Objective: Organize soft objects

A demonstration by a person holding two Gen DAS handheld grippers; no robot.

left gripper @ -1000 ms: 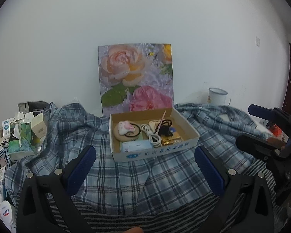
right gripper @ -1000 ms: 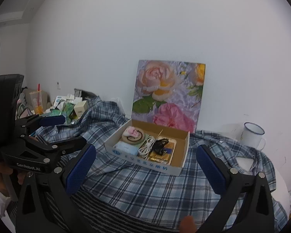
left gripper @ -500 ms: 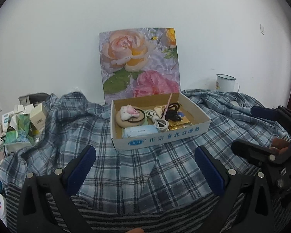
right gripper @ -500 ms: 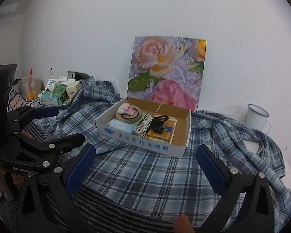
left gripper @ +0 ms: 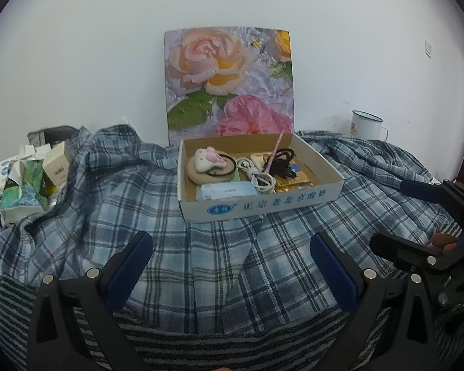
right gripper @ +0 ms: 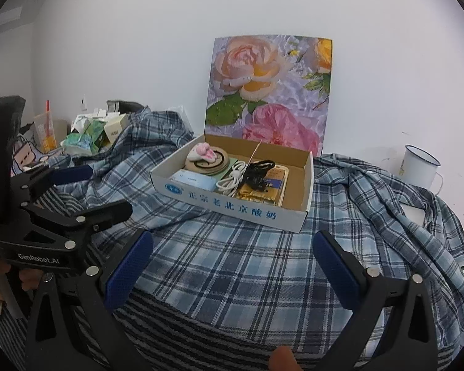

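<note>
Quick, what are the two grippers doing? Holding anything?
Left gripper: open, holding nothing.
Right gripper: open, holding nothing.

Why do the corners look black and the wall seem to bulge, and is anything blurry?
Left wrist view: fisheye lens gives dark corners and bends the edges; the cardboard box is sharp, lighting soft and even. Right wrist view: same curving; the enamel mug near the edge looks stretched, no glare or harsh shadows.
</note>
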